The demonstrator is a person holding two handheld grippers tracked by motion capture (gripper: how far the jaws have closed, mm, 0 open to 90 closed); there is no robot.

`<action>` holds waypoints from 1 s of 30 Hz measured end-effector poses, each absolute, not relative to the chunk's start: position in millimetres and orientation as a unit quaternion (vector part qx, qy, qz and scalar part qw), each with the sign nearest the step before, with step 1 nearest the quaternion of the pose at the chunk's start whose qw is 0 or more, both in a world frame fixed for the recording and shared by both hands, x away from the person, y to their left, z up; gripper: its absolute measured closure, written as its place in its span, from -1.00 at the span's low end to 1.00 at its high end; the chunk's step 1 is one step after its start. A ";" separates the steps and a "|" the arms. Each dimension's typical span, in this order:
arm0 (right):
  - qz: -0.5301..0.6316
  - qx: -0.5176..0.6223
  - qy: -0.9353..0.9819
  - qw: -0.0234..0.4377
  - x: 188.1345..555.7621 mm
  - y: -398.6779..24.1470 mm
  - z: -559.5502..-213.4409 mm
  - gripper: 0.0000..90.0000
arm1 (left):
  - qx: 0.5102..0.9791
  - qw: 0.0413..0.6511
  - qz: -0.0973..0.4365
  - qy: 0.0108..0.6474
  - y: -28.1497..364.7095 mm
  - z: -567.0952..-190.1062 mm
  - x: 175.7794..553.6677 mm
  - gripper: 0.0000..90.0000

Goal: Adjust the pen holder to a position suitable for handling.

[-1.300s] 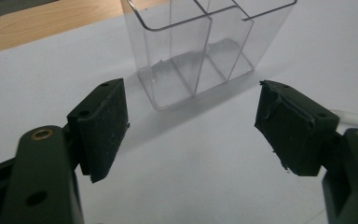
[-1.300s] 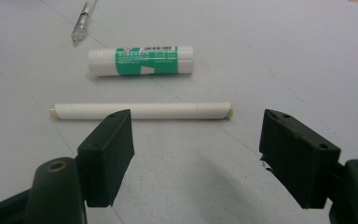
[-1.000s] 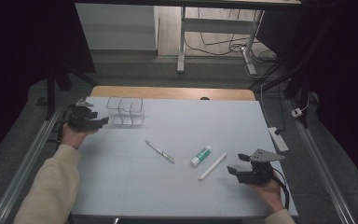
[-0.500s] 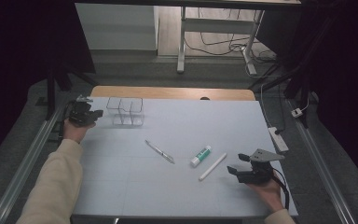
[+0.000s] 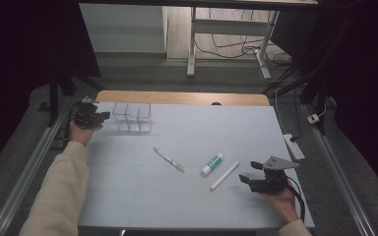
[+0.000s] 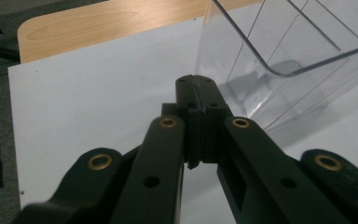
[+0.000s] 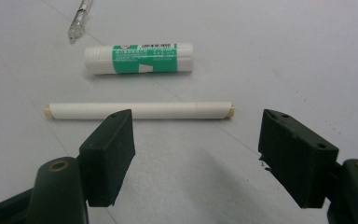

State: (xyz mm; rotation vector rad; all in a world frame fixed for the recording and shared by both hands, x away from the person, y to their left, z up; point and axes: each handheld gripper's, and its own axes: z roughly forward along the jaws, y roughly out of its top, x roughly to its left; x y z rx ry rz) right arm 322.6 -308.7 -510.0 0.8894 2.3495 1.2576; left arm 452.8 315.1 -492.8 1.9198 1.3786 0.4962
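Dark floor and cable runs surround a white counter (image 5: 177,196) with a wooden strip along its far edge. Near the far left corner stands a clear organizer (image 5: 132,117) with compartments. It looks light, stiff and slick-walled, so it should slide easily if pushed low on a wall. The left gripper (image 5: 98,117) sits just beside its left wall, jaws closed on nothing, tips close to the plastic; I cannot tell whether they touch.

Mid-counter lie a clear pen (image 5: 169,160), a green glue stick (image 5: 211,164) and a white marker (image 5: 224,175). All three are light, rigid and round, so they are likely to roll; each is best pinched across its middle. The right gripper (image 5: 248,178) rests near the marker's right side with jaws open wide and empty, and the marker (image 7: 140,111) lies crosswise just beyond them.
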 end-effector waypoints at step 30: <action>0.437 0.312 0.828 0.162 322.9 -307.1 -512.2 -0.42 | 0.747 0.367 0.170 0.528 306.0 -501.6 470.2 0.98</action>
